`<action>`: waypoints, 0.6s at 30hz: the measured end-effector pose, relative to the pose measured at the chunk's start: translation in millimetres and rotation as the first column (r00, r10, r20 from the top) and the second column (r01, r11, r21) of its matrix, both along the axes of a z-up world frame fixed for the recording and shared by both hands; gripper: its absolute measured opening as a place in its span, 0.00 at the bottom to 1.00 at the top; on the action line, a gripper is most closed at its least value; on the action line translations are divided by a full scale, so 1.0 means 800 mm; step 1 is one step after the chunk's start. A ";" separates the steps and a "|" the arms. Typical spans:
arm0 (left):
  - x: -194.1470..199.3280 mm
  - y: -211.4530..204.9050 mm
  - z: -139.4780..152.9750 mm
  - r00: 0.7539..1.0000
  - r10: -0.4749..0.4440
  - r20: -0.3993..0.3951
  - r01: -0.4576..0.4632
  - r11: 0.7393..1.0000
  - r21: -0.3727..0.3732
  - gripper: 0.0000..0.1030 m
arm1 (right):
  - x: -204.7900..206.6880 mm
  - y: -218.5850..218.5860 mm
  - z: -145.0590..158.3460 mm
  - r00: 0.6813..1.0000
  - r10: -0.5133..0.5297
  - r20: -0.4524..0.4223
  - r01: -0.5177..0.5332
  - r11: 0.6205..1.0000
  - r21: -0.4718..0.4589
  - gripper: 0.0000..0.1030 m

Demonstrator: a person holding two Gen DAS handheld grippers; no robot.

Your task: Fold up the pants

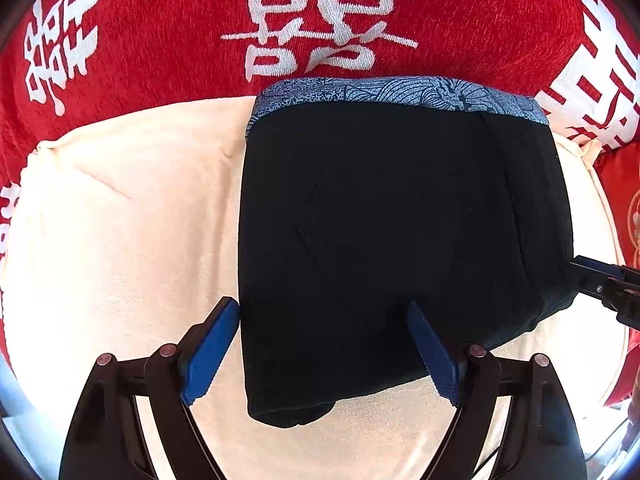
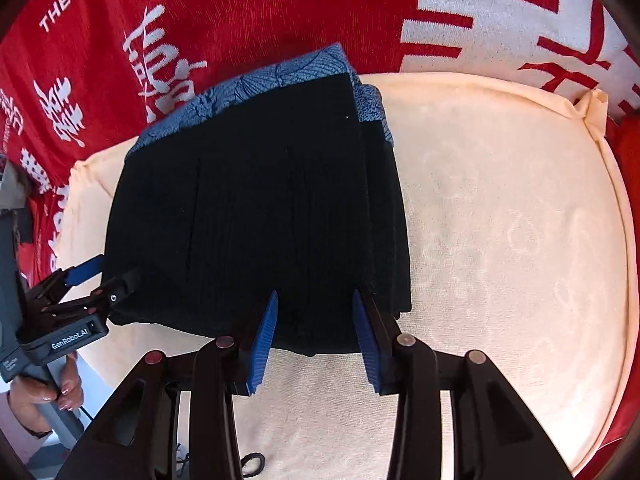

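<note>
The right tool [image 1: 600, 280] is cut by the picture's edge; the pants [image 1: 400, 240] hide part of the cream cushion [image 1: 120, 220].

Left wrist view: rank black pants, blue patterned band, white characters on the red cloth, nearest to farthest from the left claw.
From the left claw:
1. Black pants, folded, directly between and ahead of the blue pads.
2. Blue patterned band, along the pants' far edge.
3. White characters on the red cloth, beyond the band, at top.

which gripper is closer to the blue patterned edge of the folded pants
Neither clearly. The left gripper and right gripper both sit open at the pants' near edge, opposite the blue patterned band.
</note>
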State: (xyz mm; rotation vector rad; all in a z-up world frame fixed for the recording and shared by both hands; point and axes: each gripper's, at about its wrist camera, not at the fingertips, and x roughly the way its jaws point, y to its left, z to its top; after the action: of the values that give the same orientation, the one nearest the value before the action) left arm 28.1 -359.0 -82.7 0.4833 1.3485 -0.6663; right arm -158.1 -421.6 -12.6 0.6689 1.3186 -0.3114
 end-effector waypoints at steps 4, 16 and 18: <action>0.016 0.006 -0.001 0.999 0.011 -0.041 -0.012 1.000 -0.006 0.84 | -0.003 0.001 0.004 1.000 0.022 -0.007 -0.022 1.000 -0.008 0.41; 0.074 0.011 0.010 0.999 0.048 0.009 -0.048 0.999 0.012 0.84 | 0.000 -0.021 0.013 1.000 -0.028 0.001 0.028 0.999 -0.022 0.44; 0.086 0.007 0.008 0.998 0.059 0.020 -0.059 0.998 0.010 0.84 | 0.005 -0.031 0.014 0.999 -0.048 0.009 0.048 0.999 -0.020 0.44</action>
State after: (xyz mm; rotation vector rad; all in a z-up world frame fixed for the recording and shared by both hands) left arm 97.1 -353.5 -76.0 0.4561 1.3437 -0.6047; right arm -154.4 -446.3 -1.5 0.6845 1.2909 -0.3598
